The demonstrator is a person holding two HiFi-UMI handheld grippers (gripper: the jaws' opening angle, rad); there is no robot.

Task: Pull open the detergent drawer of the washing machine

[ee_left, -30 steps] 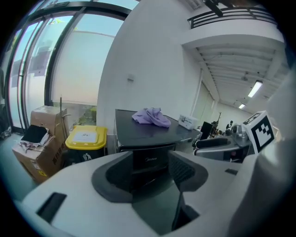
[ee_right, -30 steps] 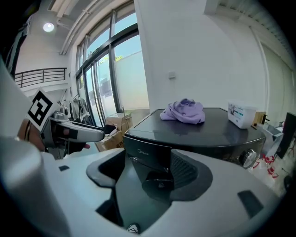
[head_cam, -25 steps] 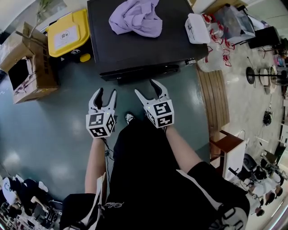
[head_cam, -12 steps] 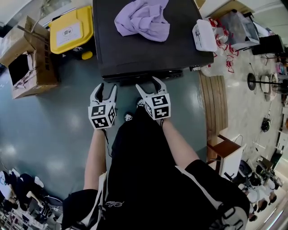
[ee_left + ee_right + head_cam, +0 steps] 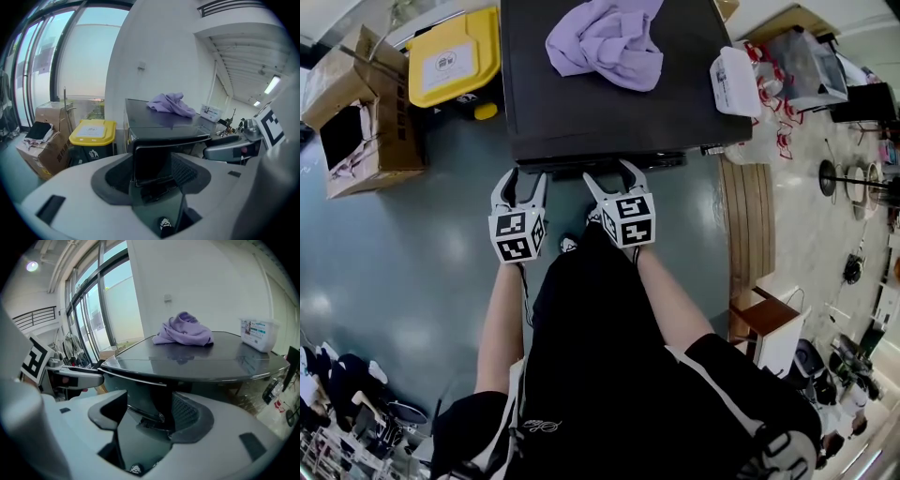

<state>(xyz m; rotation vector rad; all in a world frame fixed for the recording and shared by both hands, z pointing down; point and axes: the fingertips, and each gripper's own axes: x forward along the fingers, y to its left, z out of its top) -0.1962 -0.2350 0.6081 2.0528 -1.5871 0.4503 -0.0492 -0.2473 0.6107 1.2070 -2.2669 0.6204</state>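
Jaws of the left gripper (image 5: 523, 178) (image 5: 152, 164) are spread wide and straddle the detergent drawer (image 5: 151, 161), a dark upright panel at the washing machine's (image 5: 581, 112) (image 5: 157, 121) front left corner. The panel stands between the two pads, close to each; whether either pad touches it cannot be told. The right gripper (image 5: 609, 176) (image 5: 150, 413) is released too, its jaws apart against the machine's front just under the overhanging rim of the top, beside the left gripper and nearer the middle of the machine. Its own view shows only the dark front face and a thin bright trim between its jaws.

On the machine's flat dark top lie a crumpled purple cloth (image 5: 607, 37) (image 5: 172, 104) (image 5: 183, 333) towards the back and a white lidded box (image 5: 733, 82) (image 5: 257, 333) at the right edge. Left of the machine stand a yellow-lidded bin (image 5: 455, 58) (image 5: 93, 131) and, farther left, an opened cardboard box (image 5: 356, 112) (image 5: 44, 140). In front of the machine is a glossy grey-green floor (image 5: 422, 253); to the right of the machine lies a slatted wooden platform (image 5: 745, 225). Behind the machine rises a white wall (image 5: 159, 56), with tall windows (image 5: 56, 79) to its left.
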